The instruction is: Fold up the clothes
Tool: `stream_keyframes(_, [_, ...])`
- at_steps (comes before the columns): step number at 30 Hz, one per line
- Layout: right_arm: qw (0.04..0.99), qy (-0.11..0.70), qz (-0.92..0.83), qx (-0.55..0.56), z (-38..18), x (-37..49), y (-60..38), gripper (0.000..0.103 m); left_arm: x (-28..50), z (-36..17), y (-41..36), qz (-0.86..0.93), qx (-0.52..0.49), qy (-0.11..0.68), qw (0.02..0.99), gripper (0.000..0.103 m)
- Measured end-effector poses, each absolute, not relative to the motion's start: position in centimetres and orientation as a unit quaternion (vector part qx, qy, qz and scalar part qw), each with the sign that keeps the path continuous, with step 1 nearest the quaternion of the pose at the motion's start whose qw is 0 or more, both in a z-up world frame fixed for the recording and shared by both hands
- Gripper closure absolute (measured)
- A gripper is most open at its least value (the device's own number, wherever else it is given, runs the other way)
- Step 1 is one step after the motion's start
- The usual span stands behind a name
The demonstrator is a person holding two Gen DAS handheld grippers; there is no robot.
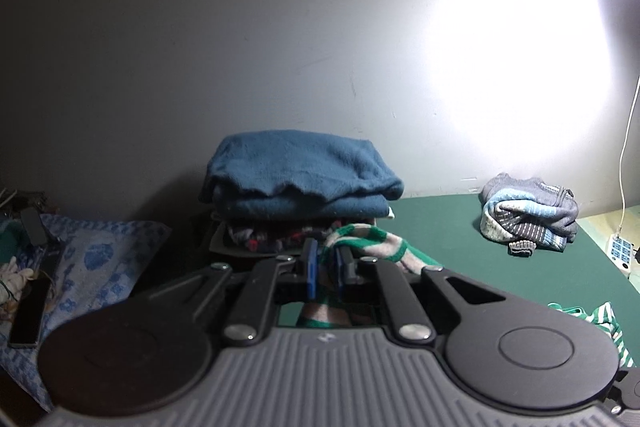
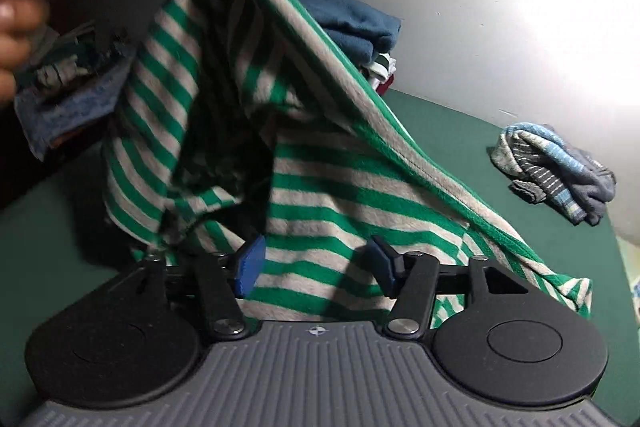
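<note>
The left gripper has its blue pads nearly together, pinching fabric between them. The right gripper has its pads spread wide apart. Bare fingers wrap the left gripper's handle, raised up and left of the right gripper.

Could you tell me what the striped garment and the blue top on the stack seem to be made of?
Striped garment: soft knit, probably cotton jersey; matte, slightly fuzzy, drapes limply from the left gripper. Blue top: thicker, fleece-like knit; nappy surface, bulky folds, wavy hem.
</note>
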State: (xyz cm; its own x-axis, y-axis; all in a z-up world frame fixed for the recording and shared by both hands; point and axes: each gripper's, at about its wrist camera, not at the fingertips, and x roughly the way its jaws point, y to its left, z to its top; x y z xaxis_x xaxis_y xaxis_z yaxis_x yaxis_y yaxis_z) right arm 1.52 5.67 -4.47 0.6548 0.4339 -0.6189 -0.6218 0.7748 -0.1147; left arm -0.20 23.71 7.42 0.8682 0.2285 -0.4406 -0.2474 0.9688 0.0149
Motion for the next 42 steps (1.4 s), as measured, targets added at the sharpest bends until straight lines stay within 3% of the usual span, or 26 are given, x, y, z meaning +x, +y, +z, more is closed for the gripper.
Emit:
stream_keyframes(1, [0.896,0.301,0.289,-0.151,-4.5,1.9,4.9,0.093,-0.4,7.4,23.8,0.123,-0.022,0.227,0.966,0.094])
stream_keyframes(3, [0.901,0.316,0.277,-0.103,-3.9,2.8,2.7,0.097,-0.8,7.3,23.8,0.121,-0.024,0.23,0.965,0.094])
stream_keyframes(10, [0.935,0.264,0.235,-0.026,2.7,1.9,-4.8,0.099,-2.6,8.0,21.8,0.079,-0.012,0.214,0.974,0.094])
stream_keyframes(17, [0.96,0.188,0.203,0.042,8.1,-0.9,-8.5,0.099,-6.4,12.0,20.8,0.045,-0.018,0.153,0.987,0.091])
stream_keyframes(30, [0.97,0.01,0.236,0.059,18.9,-8.5,-9.7,0.099,-15.3,20.1,20.8,0.04,0.005,0.049,0.998,0.083])
stream_keyframes(35, [0.972,-0.004,0.235,0.016,19.2,-8.7,-8.0,0.098,-14.4,18.6,20.8,0.038,0.008,0.088,0.995,0.082])
stream_keyframes(42, [0.969,0.142,0.2,-0.037,9.0,0.0,-4.6,0.099,-7.5,8.6,20.5,0.05,0.011,0.246,0.968,0.082])
